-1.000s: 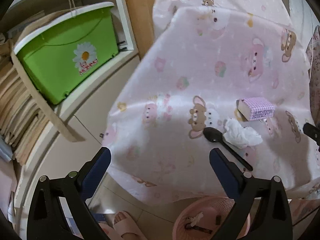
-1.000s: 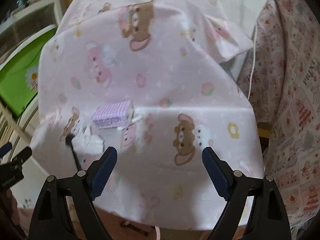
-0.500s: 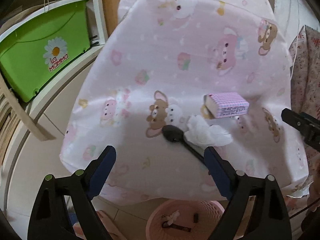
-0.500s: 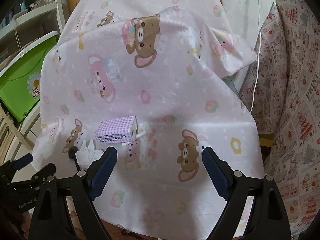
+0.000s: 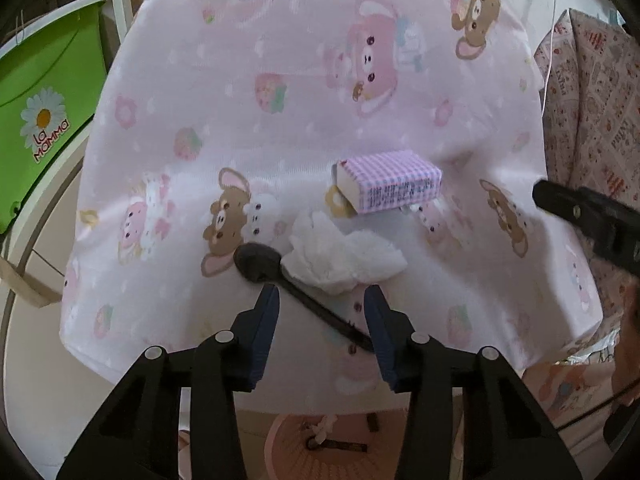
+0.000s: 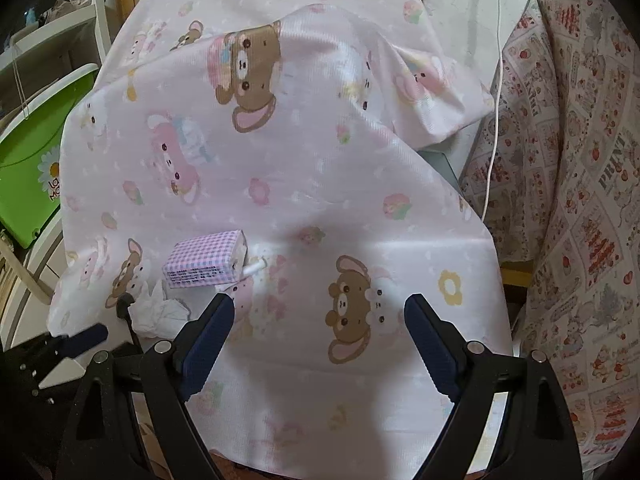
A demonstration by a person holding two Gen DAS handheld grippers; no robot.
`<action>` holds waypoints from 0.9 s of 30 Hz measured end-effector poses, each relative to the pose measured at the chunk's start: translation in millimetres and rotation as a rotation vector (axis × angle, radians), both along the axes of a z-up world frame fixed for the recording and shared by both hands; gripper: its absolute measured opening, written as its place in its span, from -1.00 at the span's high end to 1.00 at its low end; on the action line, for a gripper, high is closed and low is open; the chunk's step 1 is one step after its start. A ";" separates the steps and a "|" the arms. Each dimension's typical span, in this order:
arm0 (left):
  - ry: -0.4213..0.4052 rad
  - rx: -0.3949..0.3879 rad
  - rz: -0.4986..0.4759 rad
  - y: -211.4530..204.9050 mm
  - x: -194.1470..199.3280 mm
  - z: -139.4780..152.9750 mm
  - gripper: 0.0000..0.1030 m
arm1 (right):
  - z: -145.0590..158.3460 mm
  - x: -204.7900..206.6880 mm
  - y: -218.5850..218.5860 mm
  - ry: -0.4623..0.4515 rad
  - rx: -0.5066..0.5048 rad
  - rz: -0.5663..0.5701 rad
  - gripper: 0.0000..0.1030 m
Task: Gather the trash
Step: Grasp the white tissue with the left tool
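Observation:
A black plastic spoon (image 5: 296, 288) lies on the pink cartoon-print tablecloth (image 5: 304, 92), partly under a crumpled white tissue (image 5: 344, 256). A purple checked drink carton (image 5: 390, 188) lies just behind them. My left gripper (image 5: 320, 300) is open, its jaws narrowed to either side of the spoon's handle. In the right wrist view the carton (image 6: 204, 260), with a white straw, and the tissue (image 6: 158, 314) lie to the left. My right gripper (image 6: 320, 308) is open and empty over the cloth.
A pink waste basket (image 5: 328, 446) holding bits of trash stands on the floor below the table's front edge. A green storage bin (image 5: 40, 120) sits on shelving to the left. A strawberry-print cloth (image 6: 580, 200) covers furniture on the right.
My left gripper has moved in toward the spoon and tissue and its jaws have narrowed around the handle. The right gripper has shifted slightly, still open.

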State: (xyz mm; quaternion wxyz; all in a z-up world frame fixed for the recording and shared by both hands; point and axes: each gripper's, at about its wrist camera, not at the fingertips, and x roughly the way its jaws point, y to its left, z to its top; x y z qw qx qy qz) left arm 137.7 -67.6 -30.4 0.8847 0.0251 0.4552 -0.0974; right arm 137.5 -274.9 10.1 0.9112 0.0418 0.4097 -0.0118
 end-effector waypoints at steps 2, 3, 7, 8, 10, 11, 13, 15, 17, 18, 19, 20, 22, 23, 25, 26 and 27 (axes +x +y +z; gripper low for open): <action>0.002 -0.009 0.008 0.5 5.1 -0.9 0.15 | 1.1 -1.1 3.0 -0.005 -0.014 0.014 -0.72; 0.000 -0.005 0.013 0.0 7.4 -1.6 0.16 | 1.5 -1.7 4.6 -0.009 -0.027 0.020 -0.72; -0.007 0.027 -0.005 -10.1 15.0 -6.0 -0.30 | 2.8 -3.4 9.2 -0.018 -0.067 0.035 -0.72; -0.010 0.023 -0.006 -12.2 16.7 -6.7 -0.45 | 2.9 -3.4 9.3 -0.018 -0.069 0.037 -0.72; -0.001 0.017 -0.008 -15.9 21.7 -9.7 -0.47 | 2.6 -3.4 8.2 -0.014 -0.064 0.038 -0.72; 0.005 0.021 -0.007 -17.1 23.7 -11.2 -0.47 | 2.4 -3.2 7.0 -0.011 -0.061 0.038 -0.72; 0.011 0.040 -0.002 -21.2 27.9 -15.6 -0.47 | 2.3 -3.1 4.0 -0.009 -0.056 0.032 -0.72; 0.016 0.050 0.004 -23.9 32.4 -20.2 -0.47 | 1.9 -3.6 0.3 -0.009 -0.058 0.020 -0.72; 0.014 0.052 0.004 -25.8 35.3 -22.8 -0.41 | 1.5 -3.4 -4.0 -0.008 -0.060 0.006 -0.72; 0.009 0.058 0.001 -27.3 36.2 -23.8 -0.37 | 1.2 -3.3 -5.7 -0.007 -0.059 0.002 -0.72; 0.005 0.067 -0.003 -29.2 36.9 -25.0 -0.19 | 1.0 -3.2 -7.7 -0.005 -0.057 -0.002 -0.72; 0.002 0.078 -0.006 -30.5 37.3 -25.8 0.13 | 0.9 -3.2 -8.8 -0.005 -0.055 -0.004 -0.72; -0.013 0.084 0.003 -31.0 36.8 -24.7 0.71 | 0.9 -3.5 -10.9 -0.004 -0.053 -0.009 -0.72; -0.035 0.068 0.014 -30.5 35.6 -21.4 0.82 | 1.1 -3.8 -11.9 -0.003 -0.052 -0.011 -0.72; -0.083 0.015 0.025 -25.9 30.3 -8.8 0.84 | 1.5 -4.1 -12.4 -0.003 -0.048 -0.009 -0.72; -0.106 -0.018 0.022 -21.5 27.0 0.4 0.84 | 2.0 -4.4 -13.1 -0.003 -0.041 -0.007 -0.72; -0.126 -0.039 0.016 -17.9 24.0 8.4 0.84 | 2.8 -4.6 -13.8 -0.004 -0.033 -0.003 -0.72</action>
